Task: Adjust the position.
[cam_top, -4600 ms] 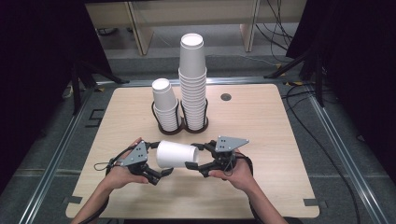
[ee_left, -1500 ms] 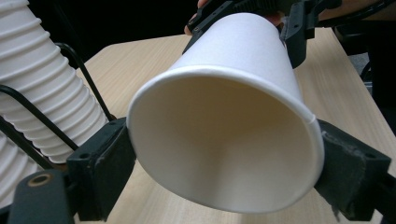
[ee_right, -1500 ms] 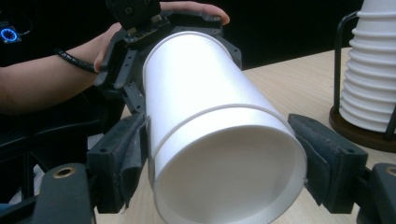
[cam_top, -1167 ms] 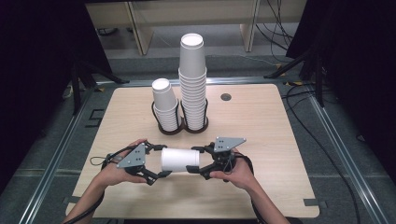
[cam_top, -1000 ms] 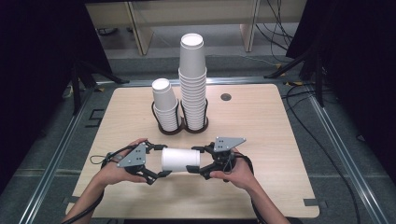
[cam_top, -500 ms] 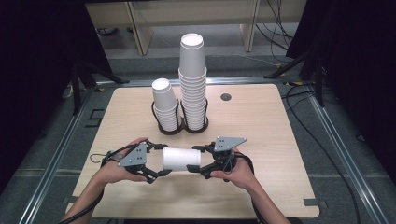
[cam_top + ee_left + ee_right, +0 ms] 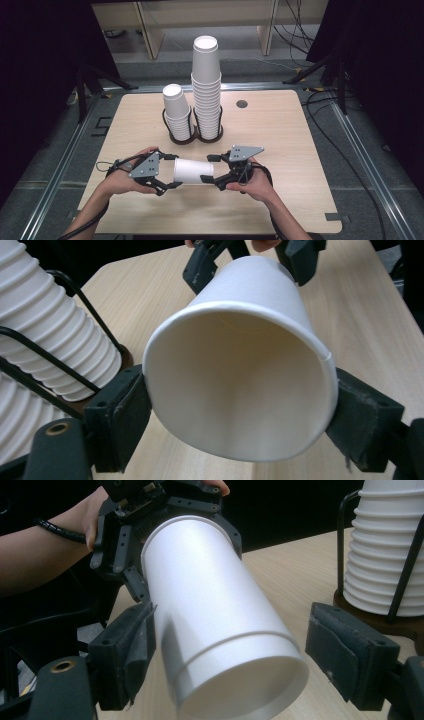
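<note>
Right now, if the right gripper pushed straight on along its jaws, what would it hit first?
The white paper cup lying sideways between its jaws, base end toward it; beyond that, likely the left gripper clamped on the cup's rim.

2 cup stacks, short point(image 7: 177, 113) & tall point(image 7: 206, 90), in black wire holder point(image 7: 196, 138) at table point(image 7: 280, 130) far side; dark grommet point(image 7: 242, 104) nearby.

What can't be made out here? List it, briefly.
- High view: dark round spot on the table, too small to identify.
- Right gripper view: cup stack, top cut off by the upper frame edge.
- Left gripper view: cup stacks, cut off by the left edge.
</note>
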Demonstrator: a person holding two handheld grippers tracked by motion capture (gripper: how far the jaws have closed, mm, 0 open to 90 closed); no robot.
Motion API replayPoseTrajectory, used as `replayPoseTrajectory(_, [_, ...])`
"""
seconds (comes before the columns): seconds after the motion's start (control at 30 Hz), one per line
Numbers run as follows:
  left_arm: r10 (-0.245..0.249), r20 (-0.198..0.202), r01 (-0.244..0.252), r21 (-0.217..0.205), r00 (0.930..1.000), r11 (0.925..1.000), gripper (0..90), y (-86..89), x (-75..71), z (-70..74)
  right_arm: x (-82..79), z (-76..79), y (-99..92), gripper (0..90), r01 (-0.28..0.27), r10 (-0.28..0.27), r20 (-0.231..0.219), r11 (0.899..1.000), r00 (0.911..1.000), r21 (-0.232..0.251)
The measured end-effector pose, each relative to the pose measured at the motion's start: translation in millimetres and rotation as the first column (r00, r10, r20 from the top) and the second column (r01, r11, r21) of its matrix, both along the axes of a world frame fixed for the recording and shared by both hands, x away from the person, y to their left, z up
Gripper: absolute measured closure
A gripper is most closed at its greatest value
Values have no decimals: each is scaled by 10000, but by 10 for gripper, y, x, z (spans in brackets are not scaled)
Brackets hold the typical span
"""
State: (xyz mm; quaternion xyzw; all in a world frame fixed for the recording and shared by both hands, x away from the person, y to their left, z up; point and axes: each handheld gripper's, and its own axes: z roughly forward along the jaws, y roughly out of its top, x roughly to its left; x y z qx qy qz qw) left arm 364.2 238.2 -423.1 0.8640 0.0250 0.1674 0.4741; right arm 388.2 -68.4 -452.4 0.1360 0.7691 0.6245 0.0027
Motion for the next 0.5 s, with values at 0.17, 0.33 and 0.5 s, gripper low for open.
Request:
replayPoseTrajectory(0.17, [-114,69,109,783,9999,9969,187,-14,6,35,6,10,-16,210,136,-136,136,9999,9998,-45])
replayPoseTrajectory(0.33, [-175,221,141,1471,9996,9890,187,-41,29,91,10,31,-16,210,159,-152,255,9995,9996,-275])
replayPoseTrajectory(0.5, [-261,317,189,2111,9992,9773,188,-72,46,181,-7,64,6,210,240,-200,495,9964,9986,-811])
